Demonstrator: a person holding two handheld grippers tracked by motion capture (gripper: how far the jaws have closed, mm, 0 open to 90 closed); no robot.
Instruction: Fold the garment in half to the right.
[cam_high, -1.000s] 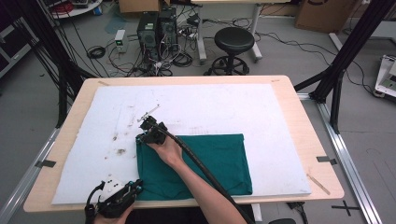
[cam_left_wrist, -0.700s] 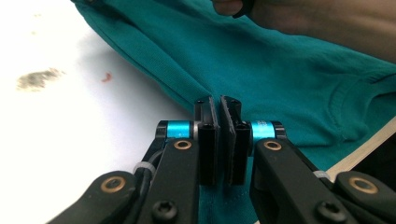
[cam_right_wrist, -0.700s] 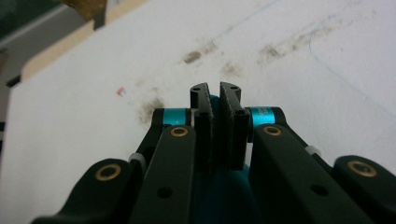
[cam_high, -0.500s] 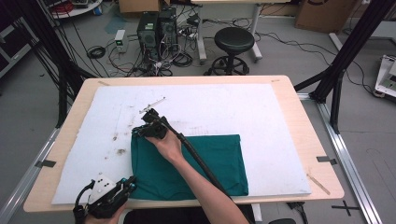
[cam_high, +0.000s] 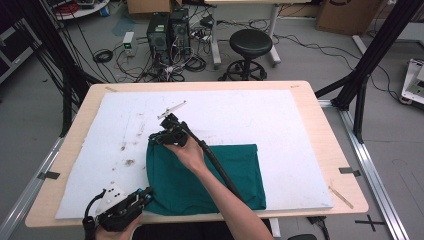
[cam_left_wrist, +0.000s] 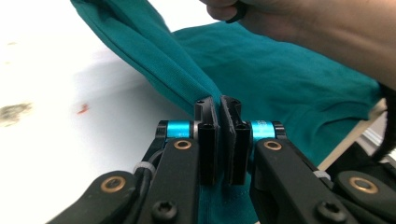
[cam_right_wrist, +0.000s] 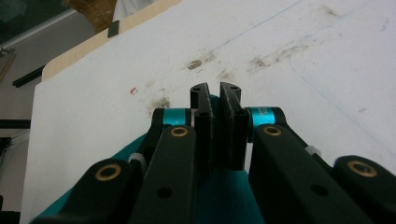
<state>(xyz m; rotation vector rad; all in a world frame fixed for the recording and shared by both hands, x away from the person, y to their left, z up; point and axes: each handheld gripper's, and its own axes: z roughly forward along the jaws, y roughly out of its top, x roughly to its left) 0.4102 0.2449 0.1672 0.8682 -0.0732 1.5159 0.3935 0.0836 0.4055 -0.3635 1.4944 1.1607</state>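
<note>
Cloth (cam_high: 210, 175) on sheet (cam_high: 280, 120), near front edge

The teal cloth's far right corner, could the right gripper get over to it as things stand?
Probably not right away: the right gripper is shut on the teal cloth at its far left corner, so it would have to let go first. The cloth's top between them is bare.

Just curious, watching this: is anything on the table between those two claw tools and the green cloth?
Nothing visible. The left gripper is clamped on the teal cloth at its near-left corner, and the right gripper pinches its far-left corner. The white mat beside it looks bare apart from stains.
</note>
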